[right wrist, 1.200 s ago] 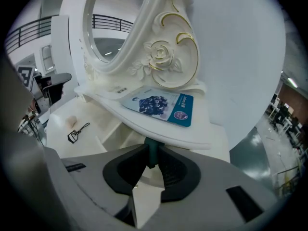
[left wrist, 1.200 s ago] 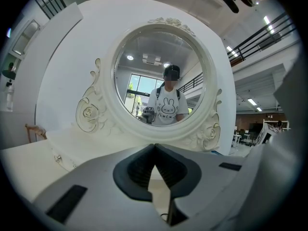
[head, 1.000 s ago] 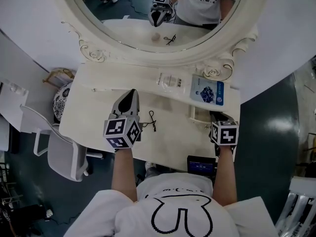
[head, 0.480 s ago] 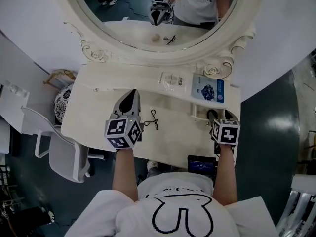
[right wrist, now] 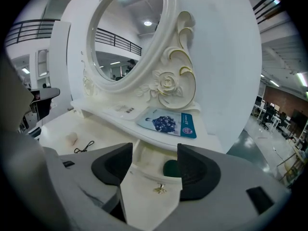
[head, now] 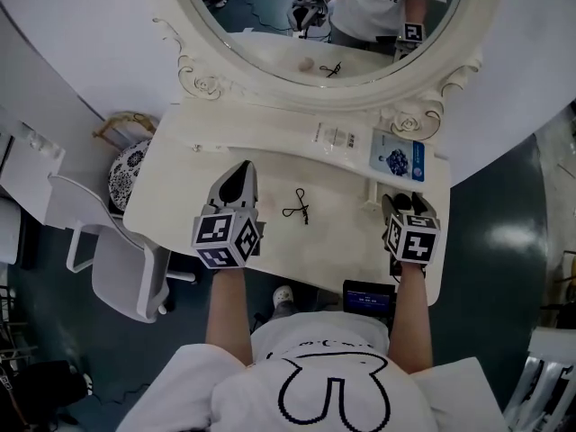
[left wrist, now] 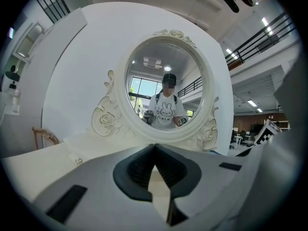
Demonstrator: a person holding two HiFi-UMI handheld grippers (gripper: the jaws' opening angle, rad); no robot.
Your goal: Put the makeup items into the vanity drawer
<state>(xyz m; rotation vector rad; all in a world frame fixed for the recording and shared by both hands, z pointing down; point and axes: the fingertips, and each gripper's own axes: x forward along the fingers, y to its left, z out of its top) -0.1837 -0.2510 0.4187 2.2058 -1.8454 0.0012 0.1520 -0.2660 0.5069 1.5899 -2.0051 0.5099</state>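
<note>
A small drawer [right wrist: 139,196] with a gold knob stands open at the right end of the white vanity [head: 342,250], and a dark green item [right wrist: 170,168] lies inside it. My right gripper [right wrist: 154,152] hovers over the drawer [head: 373,198]; its jaws have just been opening and hold nothing. A black eyelash curler [head: 297,207] lies mid-table, with a small pink puff [right wrist: 71,138] beside it. My left gripper [head: 238,171] is left of the curler, shut and empty, pointing at the mirror [left wrist: 163,97]. A white packet [head: 337,136] and a blue sheet-mask packet [head: 400,162] rest on the shelf.
The oval mirror [head: 324,16] with its ornate frame rises behind the shelf. A white chair [head: 117,259] and a patterned stool [head: 130,171] stand left of the vanity. A dark device [head: 367,297] sits below the table's front edge.
The right gripper's jaws have opened above the drawer and it has lifted back a little. The left gripper has shifted left, away from the eyelash curler. The view has moved.
</note>
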